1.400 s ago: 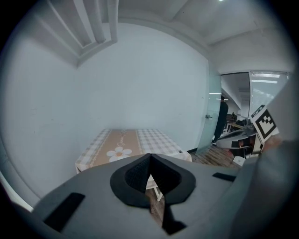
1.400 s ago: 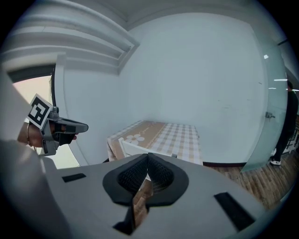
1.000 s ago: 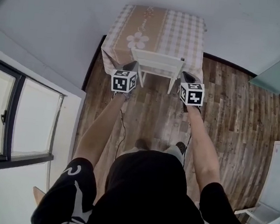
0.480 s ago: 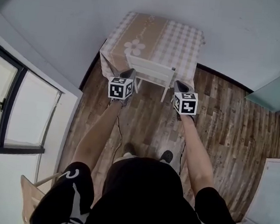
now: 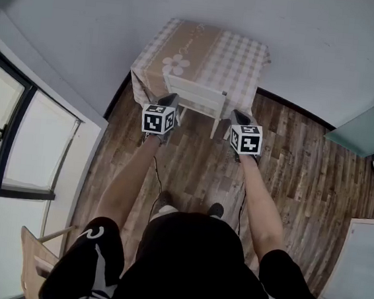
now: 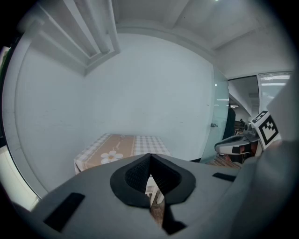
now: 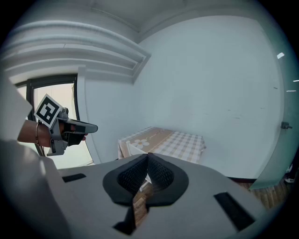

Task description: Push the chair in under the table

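Chair position: the white wooden chair (image 5: pixel 193 98) stands at the near side of the small square surface (image 5: pixel 245 52), which is draped in a beige checked cloth with a flower print. The chair's backrest sits close against the cloth's hanging edge and faces the person. The left tool (image 5: pixel 171 99) is just beside the backrest's left end and the right tool (image 5: pixel 238 116) just beside its right end; whether they touch it cannot be told. Both tools are clenched, with nothing between their jaws. A dark plank floor (image 5: pixel 192 159) lies underneath.

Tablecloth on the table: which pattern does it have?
The tablecloth is checked, with a tan flowered stripe; clearest in the head view.
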`<state>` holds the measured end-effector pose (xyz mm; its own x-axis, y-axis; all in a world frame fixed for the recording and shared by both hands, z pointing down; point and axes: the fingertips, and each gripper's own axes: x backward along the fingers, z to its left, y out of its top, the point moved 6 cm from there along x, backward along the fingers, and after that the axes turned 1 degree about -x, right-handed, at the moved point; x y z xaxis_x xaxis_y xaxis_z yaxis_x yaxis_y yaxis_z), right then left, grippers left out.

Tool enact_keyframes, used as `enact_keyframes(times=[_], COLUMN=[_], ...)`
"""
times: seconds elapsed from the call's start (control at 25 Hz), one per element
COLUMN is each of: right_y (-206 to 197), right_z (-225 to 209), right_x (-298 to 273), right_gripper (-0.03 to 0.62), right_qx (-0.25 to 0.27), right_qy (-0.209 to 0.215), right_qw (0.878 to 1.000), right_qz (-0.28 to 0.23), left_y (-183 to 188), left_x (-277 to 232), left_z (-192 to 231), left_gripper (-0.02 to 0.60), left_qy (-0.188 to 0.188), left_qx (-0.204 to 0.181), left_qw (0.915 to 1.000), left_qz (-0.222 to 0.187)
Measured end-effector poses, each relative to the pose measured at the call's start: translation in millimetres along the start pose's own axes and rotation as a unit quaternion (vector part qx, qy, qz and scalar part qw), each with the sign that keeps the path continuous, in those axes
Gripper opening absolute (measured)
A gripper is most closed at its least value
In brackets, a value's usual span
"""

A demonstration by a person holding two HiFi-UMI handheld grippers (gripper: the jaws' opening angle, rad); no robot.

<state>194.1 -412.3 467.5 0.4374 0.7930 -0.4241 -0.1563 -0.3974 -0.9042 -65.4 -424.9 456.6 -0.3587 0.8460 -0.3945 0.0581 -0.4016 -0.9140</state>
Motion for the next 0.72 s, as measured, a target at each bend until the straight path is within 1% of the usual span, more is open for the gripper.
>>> enact_keyframes(times=[0.32, 0.72], right_y=[-2.0, 0.7], right_z=[-9.4, -18.9], right_x=[9.7, 11.3], right_gripper=[0.014, 0.014], right_qx=[0.009, 0.013], right_qy=[0.006, 0.007], right_qw=[1.0, 1.0], right_qz=[0.001, 0.0], left_y=[-2.2, -4.5], left_x=[8.4, 9.7], left_z=[-9.6, -16.8], left_gripper=[0.026, 0.026], left_qy=[0.01, 0.012], left_qx=[0.002, -0.003], left_qw=[0.9999, 0.9999], left_qz=[0.002, 0.009])
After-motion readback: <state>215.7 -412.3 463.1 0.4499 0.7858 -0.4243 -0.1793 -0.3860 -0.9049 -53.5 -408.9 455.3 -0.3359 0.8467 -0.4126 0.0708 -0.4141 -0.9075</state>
